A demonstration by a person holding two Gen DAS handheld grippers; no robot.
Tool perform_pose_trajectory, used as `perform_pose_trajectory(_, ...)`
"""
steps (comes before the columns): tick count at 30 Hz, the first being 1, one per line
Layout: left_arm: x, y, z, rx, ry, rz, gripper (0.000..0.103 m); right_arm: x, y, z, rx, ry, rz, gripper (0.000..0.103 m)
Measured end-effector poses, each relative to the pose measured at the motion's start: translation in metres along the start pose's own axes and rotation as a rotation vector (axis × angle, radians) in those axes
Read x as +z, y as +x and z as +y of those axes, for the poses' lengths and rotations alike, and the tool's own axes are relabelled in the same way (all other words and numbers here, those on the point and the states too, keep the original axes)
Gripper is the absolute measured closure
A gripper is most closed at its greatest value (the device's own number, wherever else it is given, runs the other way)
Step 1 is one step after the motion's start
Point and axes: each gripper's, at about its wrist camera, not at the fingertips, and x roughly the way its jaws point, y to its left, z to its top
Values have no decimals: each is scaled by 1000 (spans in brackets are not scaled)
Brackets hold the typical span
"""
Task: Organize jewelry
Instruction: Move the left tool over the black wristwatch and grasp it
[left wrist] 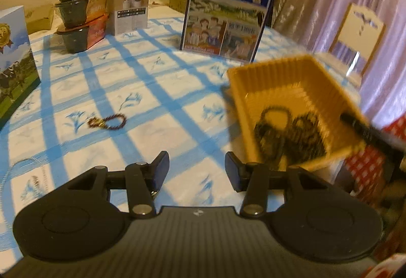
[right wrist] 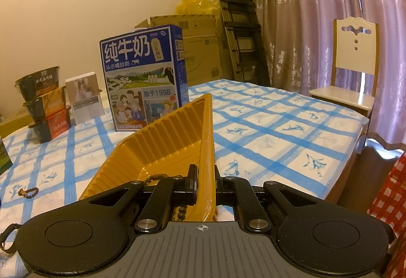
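Clamping the near rim of the yellow tray [right wrist: 162, 148], your right gripper [right wrist: 205, 183] has its jaws nearly together on that thin wall, and the tray's long axis runs away from you toward the milk box [right wrist: 142, 77]. Your left gripper [left wrist: 197, 167] stands partly open with nothing between its jaws, above the checked tablecloth [left wrist: 142, 90]. A beaded bracelet [left wrist: 107, 122] lies flat on the cloth ahead-left, while dark bracelets [left wrist: 289, 133] lie inside the tray.

Blue milk carton [right wrist: 144, 77] printed 纯牛奶, 从小喝的奶, 始于1956, top instant-meal bowl [right wrist: 40, 84] label too small
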Motion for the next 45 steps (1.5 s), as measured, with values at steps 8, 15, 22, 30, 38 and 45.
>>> perform_pose_trajectory(8,-32,2,6,114,101,58,59,-1,0,0,0,-3,-1,94)
perform_pose_trajectory(15,-33,12,15,145,70,97,59,-1,0,0,-1,-2,-2,94)
perform_pose_trajectory(22,-36,31,17,172,72,128,60,-1,0,1,0,-4,-2,94)
perform_pose_trajectory(30,-34,43,23,171,71,152,64,-3,-3,-1,-1,0,-1,94)
perform_pose_trajectory(38,-35,50,29,158,31,179,88,-4,-2,-1,-1,-2,-1,94)
perform_pose_trajectory(45,-29,42,36,131,-15,143,89,-4,-3,-1,-2,-4,-2,94)
